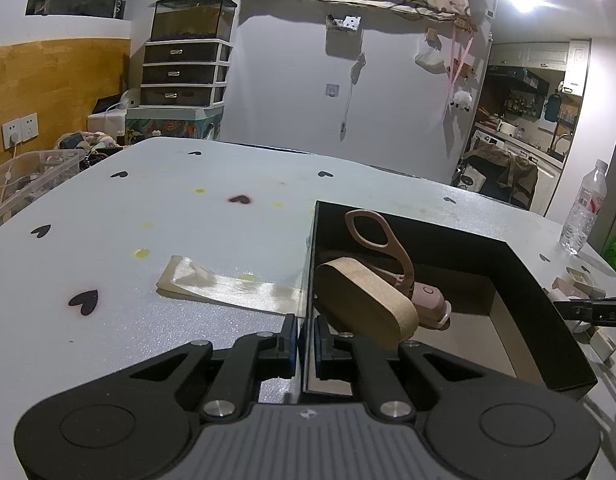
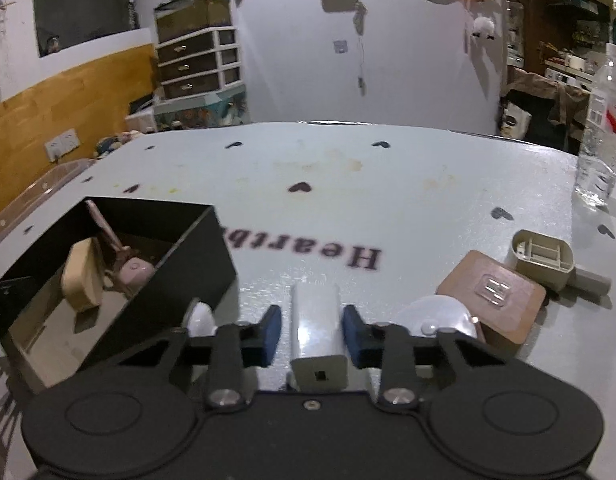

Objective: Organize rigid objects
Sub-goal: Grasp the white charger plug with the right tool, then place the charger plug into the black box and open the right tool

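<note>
A black open box (image 1: 544, 280) sits on the pale table and holds a tan oval case (image 1: 364, 304) and a pink handled device (image 1: 428, 300). My left gripper (image 1: 306, 340) is shut on the box's left wall. In the right wrist view the box (image 2: 188, 268) is at left. My right gripper (image 2: 311, 334) is open, its pads on either side of a white rectangular block (image 2: 316, 320) lying on the table, with small gaps. A brown square pad (image 2: 492, 300), a beige plastic housing (image 2: 544, 260) and a white rounded item (image 2: 436, 316) lie to the right.
A water bottle (image 2: 604, 128) stands at the table's right edge. A strip of clear tape (image 1: 228, 284) lies left of the box. A clear plastic bin (image 1: 24, 176) sits beyond the table's left edge. Drawers and a tank stand behind.
</note>
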{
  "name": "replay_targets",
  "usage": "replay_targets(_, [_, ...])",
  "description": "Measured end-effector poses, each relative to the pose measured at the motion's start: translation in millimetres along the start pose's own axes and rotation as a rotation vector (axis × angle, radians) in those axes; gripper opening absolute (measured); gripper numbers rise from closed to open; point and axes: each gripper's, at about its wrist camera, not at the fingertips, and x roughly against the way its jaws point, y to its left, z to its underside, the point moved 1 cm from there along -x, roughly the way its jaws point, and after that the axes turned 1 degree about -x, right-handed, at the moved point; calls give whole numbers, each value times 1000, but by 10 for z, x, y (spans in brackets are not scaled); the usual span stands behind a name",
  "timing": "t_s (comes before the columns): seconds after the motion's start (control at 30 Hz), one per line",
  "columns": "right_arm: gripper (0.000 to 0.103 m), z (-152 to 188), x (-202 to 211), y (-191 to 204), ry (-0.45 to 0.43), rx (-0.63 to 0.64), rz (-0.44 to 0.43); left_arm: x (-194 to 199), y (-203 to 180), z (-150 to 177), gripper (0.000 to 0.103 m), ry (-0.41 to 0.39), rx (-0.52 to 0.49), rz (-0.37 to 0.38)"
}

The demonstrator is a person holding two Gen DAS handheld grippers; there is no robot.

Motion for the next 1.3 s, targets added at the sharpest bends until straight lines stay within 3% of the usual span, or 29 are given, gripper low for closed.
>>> replay_targets(0.2, [28, -19, 46, -32, -4, -24, 17, 5, 6, -4, 7, -2, 3, 1])
replay_targets(0.33, [28, -107, 221, -1, -55, -37, -5, 6, 4, -6, 7, -2, 3, 3])
replay_targets(0.43, [28, -226, 406, 90, -116, -33, -44, 14, 2, -11, 7, -6, 4, 6])
replay_targets(0.57, [28, -384, 575, 366, -151, -6, -175, 15, 5, -6, 7, -11, 5, 11])
replay_targets(0.7, [28, -487, 517, 764, -94, 50, -330, 14, 2, -6, 7, -13, 4, 13])
replay_targets(0.93, [28, -469, 57, 1495, 108, 129, -465, 12, 22, 0, 7, -15, 5, 21])
replay_targets(1.1, [28, -410, -278, 1775, 197, 125, -446, 10, 39, 1, 7, -15, 6, 29])
replay_targets(1.3, [28, -444, -415, 1949, 202, 125, -415, 0, 72, -2, 7, -14, 13, 44])
